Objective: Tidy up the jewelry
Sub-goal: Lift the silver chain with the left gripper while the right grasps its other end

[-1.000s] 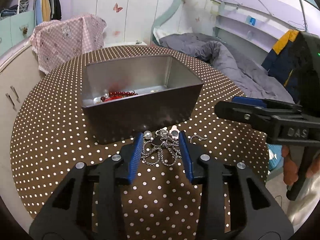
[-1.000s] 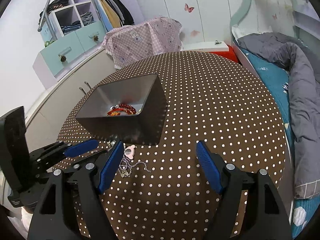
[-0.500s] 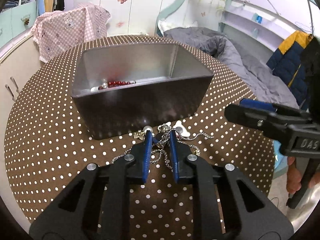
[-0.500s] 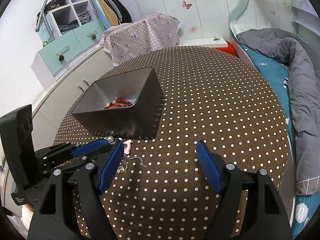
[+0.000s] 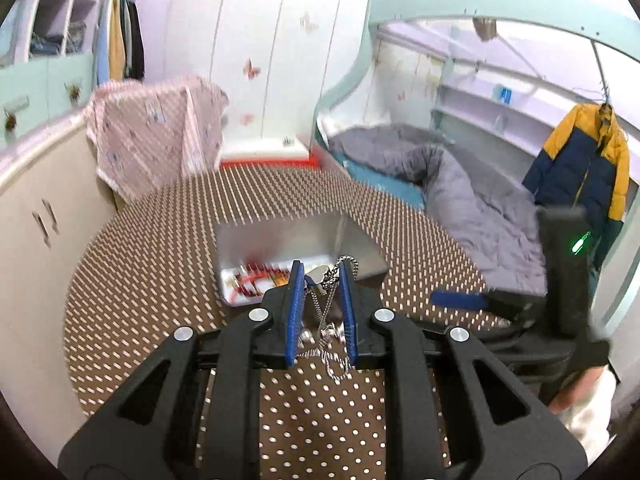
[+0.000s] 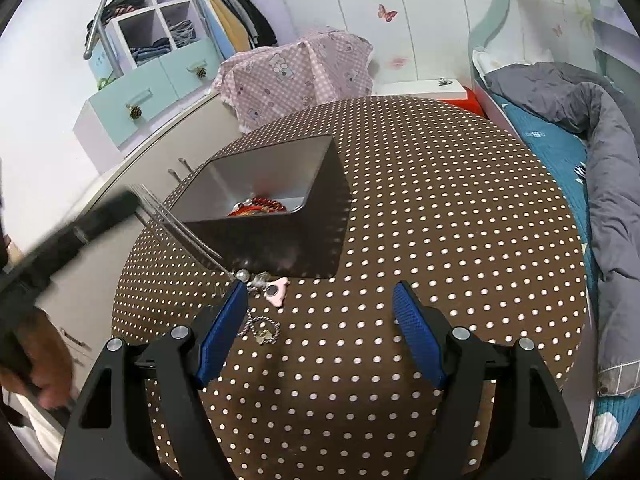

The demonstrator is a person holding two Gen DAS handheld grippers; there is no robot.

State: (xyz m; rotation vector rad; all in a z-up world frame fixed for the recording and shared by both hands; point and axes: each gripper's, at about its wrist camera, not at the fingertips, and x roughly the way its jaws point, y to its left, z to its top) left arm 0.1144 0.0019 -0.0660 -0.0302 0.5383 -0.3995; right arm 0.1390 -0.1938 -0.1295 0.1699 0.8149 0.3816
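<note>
The left hand-held gripper (image 5: 322, 280) is clenched on a silver chain necklace (image 5: 329, 312), pinched near its fingertips, with loops hanging down between the 2 blue pads and trailing below them. In the right wrist view the chain stretches taut from the blurred left tool down to the surface (image 6: 440, 208), where its far end seems to touch or tangle with the leftover pieces, so the lift is under way and not yet clear.

The right hand-held gripper (image 6: 320, 304) is released, its jaws spread wide above the polka-dot surface and holding nothing. Just beyond its left fingertip lie a pearl bead (image 6: 243, 275), a pink heart-shaped charm (image 6: 277, 293) and a small chain with a pendant (image 6: 262, 328), all loose.

Ahead of both tools stands the metal box (image 6: 316, 216), with red beads (image 6: 260, 206) already on its floor.

The step in hand appears to be carrying the necklace to the box. The next move calls for raising it until the dangling end clears the near rim, moving over the opening, then letting go. The trailing chain could drag the loose pieces or catch the rim.
</note>
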